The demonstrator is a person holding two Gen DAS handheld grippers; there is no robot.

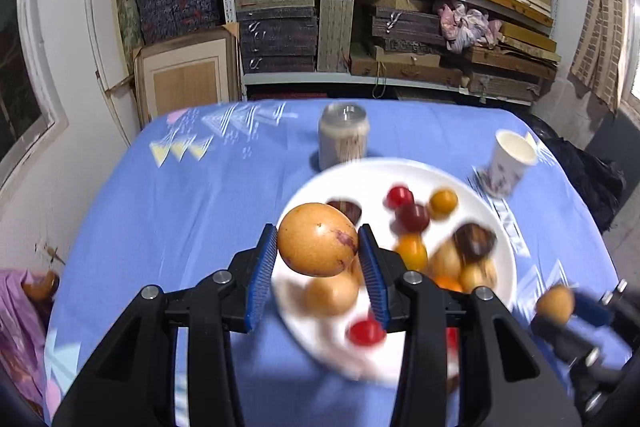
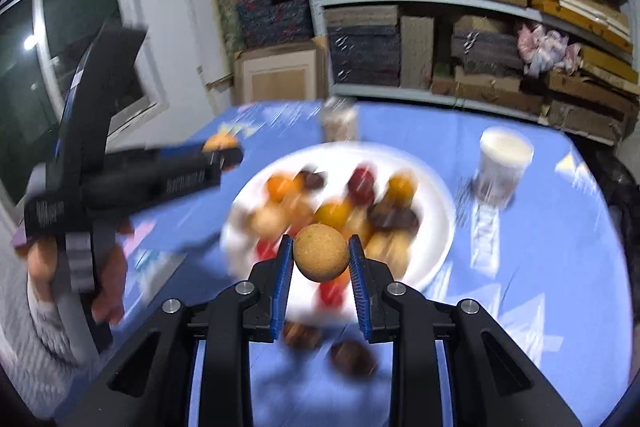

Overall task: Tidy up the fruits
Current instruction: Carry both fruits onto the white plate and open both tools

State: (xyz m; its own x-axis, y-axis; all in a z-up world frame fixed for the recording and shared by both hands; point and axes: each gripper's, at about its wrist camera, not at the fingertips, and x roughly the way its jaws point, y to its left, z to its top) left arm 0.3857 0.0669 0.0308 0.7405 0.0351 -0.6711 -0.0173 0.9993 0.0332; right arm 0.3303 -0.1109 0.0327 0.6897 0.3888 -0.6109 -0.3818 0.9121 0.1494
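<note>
My left gripper (image 1: 317,245) is shut on a large yellow-orange fruit (image 1: 316,237) with a purple blotch, held above the left part of a white plate (image 1: 360,179). On the plate lie red, orange and tan small fruits and dark brown ones, all blurred. My right gripper (image 2: 320,255) is shut on a small round tan fruit (image 2: 320,251), held above the plate's (image 2: 436,211) near edge. The left wrist view shows that right gripper (image 1: 560,307) with its tan fruit (image 1: 555,304) at lower right. The right wrist view shows the left gripper (image 2: 224,151) at the left.
A blue patterned cloth (image 1: 180,219) covers the table. A lidded jar (image 1: 343,137) stands behind the plate and a paper cup (image 1: 510,163) to its right. Two dark brown pieces (image 2: 354,357) lie on the cloth near the plate. A person's hand (image 2: 108,287) holds the left gripper. Shelves of boxes stand behind.
</note>
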